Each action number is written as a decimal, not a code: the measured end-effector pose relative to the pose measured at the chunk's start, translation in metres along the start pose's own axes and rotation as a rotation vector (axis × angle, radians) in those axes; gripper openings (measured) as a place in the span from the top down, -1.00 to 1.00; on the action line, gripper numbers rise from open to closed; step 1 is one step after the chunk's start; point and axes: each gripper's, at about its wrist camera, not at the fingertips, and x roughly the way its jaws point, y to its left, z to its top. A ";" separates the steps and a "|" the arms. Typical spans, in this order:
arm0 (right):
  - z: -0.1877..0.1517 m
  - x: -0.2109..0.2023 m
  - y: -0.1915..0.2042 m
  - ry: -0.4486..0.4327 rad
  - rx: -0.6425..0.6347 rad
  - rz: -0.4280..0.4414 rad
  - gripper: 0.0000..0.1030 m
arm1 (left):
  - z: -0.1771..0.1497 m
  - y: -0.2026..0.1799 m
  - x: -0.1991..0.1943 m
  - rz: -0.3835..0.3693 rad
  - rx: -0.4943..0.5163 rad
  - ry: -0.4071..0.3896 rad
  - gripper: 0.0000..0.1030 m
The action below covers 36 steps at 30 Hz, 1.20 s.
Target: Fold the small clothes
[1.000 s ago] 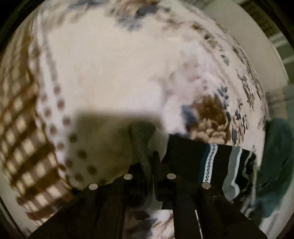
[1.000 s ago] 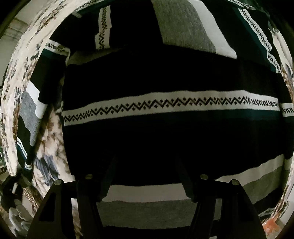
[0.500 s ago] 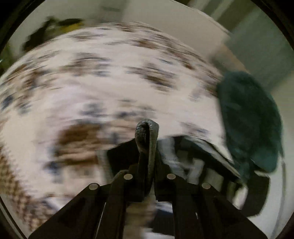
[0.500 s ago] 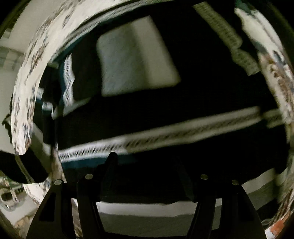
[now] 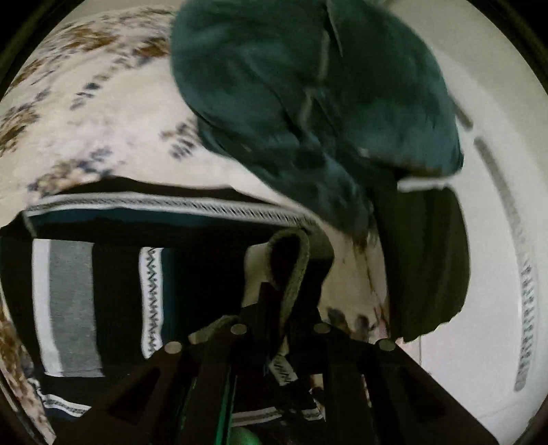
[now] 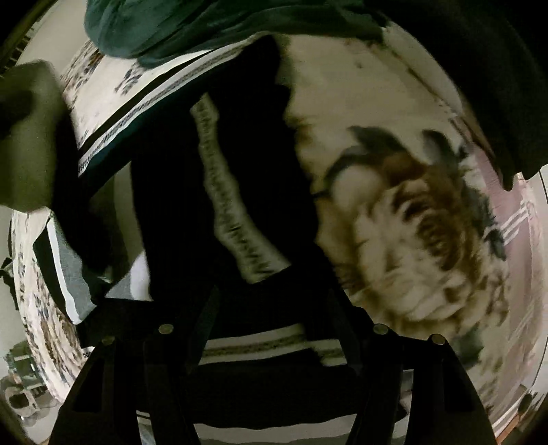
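A black sweater (image 5: 113, 291) with white, grey and teal zigzag bands lies on a floral bedspread (image 5: 102, 119). My left gripper (image 5: 289, 301) holds an olive-grey ribbed edge (image 5: 291, 260) of it, which loops up between the fingers; the jaws are opening. In the right wrist view the same sweater (image 6: 171, 205) runs under my right gripper (image 6: 272, 297). That gripper stands open just above the black knit, its fingers spread with nothing pinched between them.
A dark green garment (image 5: 308, 85) is heaped on the bed beyond the sweater and shows as green cloth (image 6: 171, 27) in the right view. A dark olive cloth (image 5: 424, 256) hangs over the bed's edge. Pale floor (image 5: 496, 171) lies to the right.
The left gripper has swung across the bed with the ribbed edge, from bare bedspread to over the sweater near the green heap. The right gripper has slid sideways along the sweater towards the floral spread.
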 end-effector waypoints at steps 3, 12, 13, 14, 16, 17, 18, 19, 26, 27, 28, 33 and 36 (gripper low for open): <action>0.001 -0.010 -0.021 0.001 0.011 0.025 -0.29 | -0.002 -0.008 0.008 0.027 0.020 0.017 0.08; 0.038 -0.063 -0.020 -0.136 0.029 0.200 -0.30 | -0.014 0.126 -0.084 0.299 -0.185 -0.153 -0.58; 0.047 -0.063 -0.011 -0.149 0.008 0.210 -0.30 | -0.022 0.150 -0.098 0.373 -0.209 -0.172 -0.58; 0.052 -0.062 -0.001 -0.152 -0.002 0.205 -0.30 | -0.028 0.166 -0.106 0.420 -0.224 -0.177 -0.58; 0.068 -0.049 0.017 -0.154 -0.030 0.186 -0.30 | -0.043 0.199 -0.118 0.505 -0.255 -0.172 -0.58; 0.074 -0.037 0.028 -0.145 -0.045 0.165 -0.30 | -0.049 0.213 -0.119 0.537 -0.270 -0.158 -0.58; 0.082 -0.022 0.038 -0.124 -0.064 0.134 -0.30 | -0.057 0.230 -0.121 0.566 -0.294 -0.140 -0.58; 0.085 -0.009 0.045 -0.104 -0.077 0.105 -0.29 | -0.063 0.238 -0.121 0.578 -0.310 -0.134 -0.58; 0.075 -0.017 0.073 -0.227 -0.145 -0.078 0.85 | -0.069 0.272 -0.115 0.580 -0.401 -0.136 -0.58; 0.070 -0.031 0.072 -0.270 -0.138 -0.091 0.85 | -0.067 0.272 -0.114 0.573 -0.399 -0.139 -0.58; 0.068 -0.038 0.070 -0.288 -0.123 -0.102 0.85 | -0.064 0.270 -0.112 0.567 -0.393 -0.139 -0.58; 0.077 -0.033 0.035 -0.230 -0.030 -0.155 0.85 | -0.037 0.260 -0.080 0.544 -0.328 -0.118 -0.58; 0.084 -0.019 0.022 -0.200 -0.003 -0.192 0.84 | -0.013 0.258 -0.048 0.554 -0.270 -0.089 -0.59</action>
